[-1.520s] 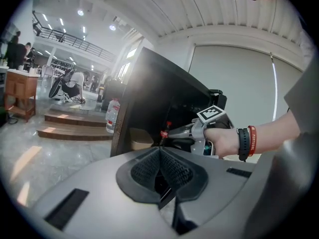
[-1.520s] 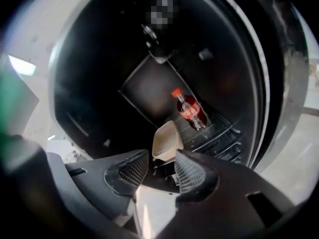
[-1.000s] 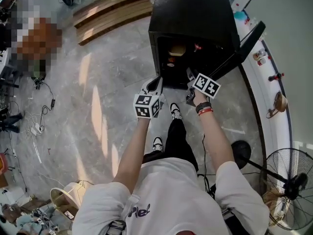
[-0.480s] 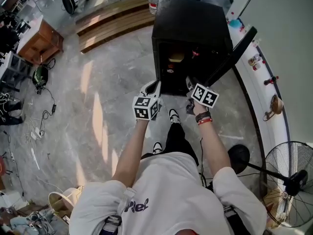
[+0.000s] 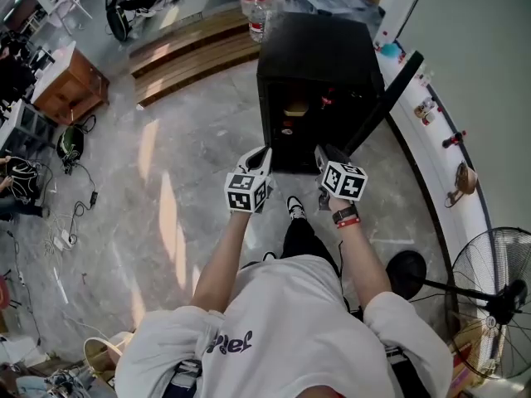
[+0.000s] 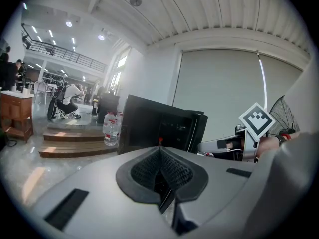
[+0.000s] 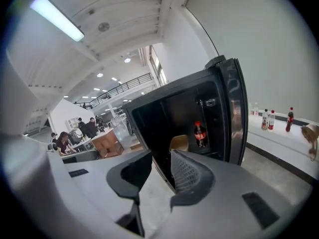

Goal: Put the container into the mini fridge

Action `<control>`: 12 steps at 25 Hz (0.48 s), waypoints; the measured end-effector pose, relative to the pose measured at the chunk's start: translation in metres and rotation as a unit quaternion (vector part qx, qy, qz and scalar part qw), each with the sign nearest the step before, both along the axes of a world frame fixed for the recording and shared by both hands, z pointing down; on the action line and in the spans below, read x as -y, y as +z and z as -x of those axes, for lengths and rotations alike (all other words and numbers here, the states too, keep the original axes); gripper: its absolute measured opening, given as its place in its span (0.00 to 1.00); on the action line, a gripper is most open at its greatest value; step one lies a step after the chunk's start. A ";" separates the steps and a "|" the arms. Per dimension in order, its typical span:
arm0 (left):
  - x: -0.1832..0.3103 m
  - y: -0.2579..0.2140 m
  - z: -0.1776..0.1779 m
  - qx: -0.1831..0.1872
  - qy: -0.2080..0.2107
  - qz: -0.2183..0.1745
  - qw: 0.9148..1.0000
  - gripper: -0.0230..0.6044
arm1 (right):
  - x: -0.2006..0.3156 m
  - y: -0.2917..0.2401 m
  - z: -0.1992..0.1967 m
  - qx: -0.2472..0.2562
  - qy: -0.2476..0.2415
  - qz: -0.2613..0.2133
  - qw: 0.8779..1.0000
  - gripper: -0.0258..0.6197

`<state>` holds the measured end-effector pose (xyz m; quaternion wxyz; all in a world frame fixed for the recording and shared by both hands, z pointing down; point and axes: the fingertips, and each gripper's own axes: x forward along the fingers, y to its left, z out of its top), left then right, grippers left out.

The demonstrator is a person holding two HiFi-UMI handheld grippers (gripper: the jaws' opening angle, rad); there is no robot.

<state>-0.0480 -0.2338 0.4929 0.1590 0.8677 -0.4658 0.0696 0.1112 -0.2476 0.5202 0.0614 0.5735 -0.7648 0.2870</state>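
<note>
Right gripper view: open mini fridge (image 7: pixel 159 111) holds tan container (image 7: pixel 180 143), cola bottle (image 7: pixel 199 134); right gripper (image 7: pixel 159 159) empty, jaws apart, just narrowed; left gripper (image 6: pixel 160 156) jaws together.

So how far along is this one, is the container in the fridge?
Looks done: a tan container sits inside the fridge. In hand: nothing; the left gripper is shut and empty, the right gripper is open, its jaws having just been closing on nothing. Left: the door stands open, so probably closing it.

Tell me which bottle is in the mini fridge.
The dark red-capped bottle inside the open mini fridge; the other bottles stand outside, on the white ledge or behind it.
</note>
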 end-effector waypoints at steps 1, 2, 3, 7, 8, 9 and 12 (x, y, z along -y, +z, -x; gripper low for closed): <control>-0.002 -0.002 0.000 0.001 0.001 -0.002 1.000 0.07 | -0.005 -0.003 -0.001 -0.001 0.001 -0.002 1.000 0.24; -0.004 -0.004 0.001 0.001 0.002 -0.004 1.000 0.07 | -0.009 -0.006 -0.002 -0.003 0.002 -0.004 1.000 0.23; -0.006 -0.007 0.002 0.000 0.001 -0.005 1.000 0.07 | -0.014 -0.008 -0.002 -0.006 0.001 -0.007 1.000 0.23; -0.015 -0.013 0.005 -0.004 -0.001 -0.010 1.000 0.07 | -0.032 -0.017 0.000 -0.025 -0.004 -0.021 0.999 0.20; -0.017 -0.013 0.005 -0.003 -0.001 -0.011 1.000 0.07 | -0.036 -0.019 0.001 -0.027 -0.004 -0.024 0.999 0.19; -0.019 -0.014 0.005 -0.002 0.000 -0.012 1.000 0.07 | -0.040 -0.021 0.001 -0.030 -0.003 -0.028 0.999 0.19; -0.022 -0.019 0.007 0.002 0.002 -0.018 1.000 0.07 | -0.048 -0.027 0.004 -0.044 -0.004 -0.038 0.998 0.17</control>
